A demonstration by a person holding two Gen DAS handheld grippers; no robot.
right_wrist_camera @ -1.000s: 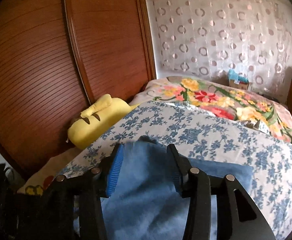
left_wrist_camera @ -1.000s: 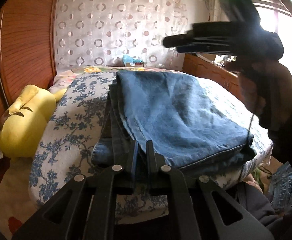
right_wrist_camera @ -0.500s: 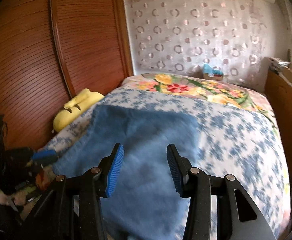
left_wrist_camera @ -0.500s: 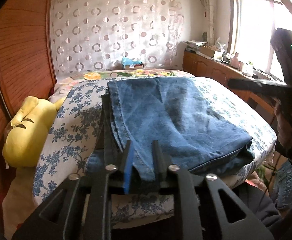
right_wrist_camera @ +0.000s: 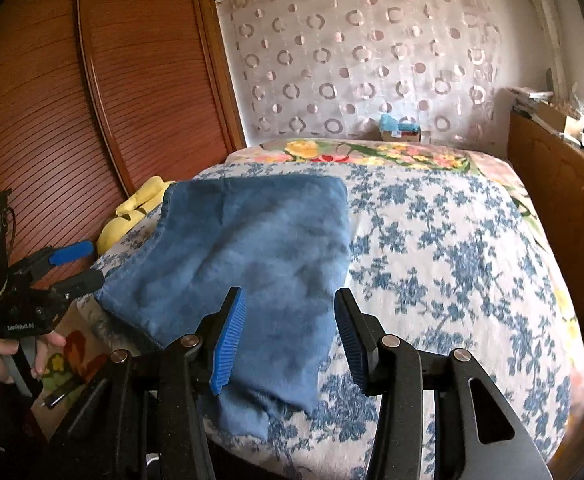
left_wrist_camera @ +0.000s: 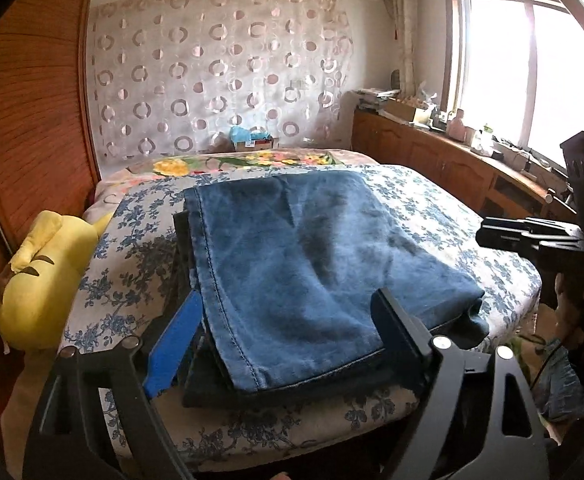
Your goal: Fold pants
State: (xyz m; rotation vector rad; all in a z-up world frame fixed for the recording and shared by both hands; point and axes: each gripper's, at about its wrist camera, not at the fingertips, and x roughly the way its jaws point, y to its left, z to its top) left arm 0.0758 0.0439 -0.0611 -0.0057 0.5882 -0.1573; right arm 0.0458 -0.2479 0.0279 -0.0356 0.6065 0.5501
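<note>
The folded blue denim pants (left_wrist_camera: 308,264) lie flat in a stacked bundle on the near part of the bed covered with a white quilt printed with blue flowers (left_wrist_camera: 432,208), their layered edges showing at the front corner. The left hand-held gripper (left_wrist_camera: 287,332) stands just before the near edge of the pants with its two fingers spread wide apart and nothing between them; one finger carries a blue ribbed pad (left_wrist_camera: 171,344). The right hand-held gripper (right_wrist_camera: 287,336) is also spread open and holds nothing, above the near end of the pants (right_wrist_camera: 243,264) in its own view. A yellow plush toy (left_wrist_camera: 39,276) lies at the bed's left side against the brown wooden slatted wardrobe (left_wrist_camera: 23,120). A sheer curtain with a ring pattern (left_wrist_camera: 219,76) hangs behind the bed.
</note>
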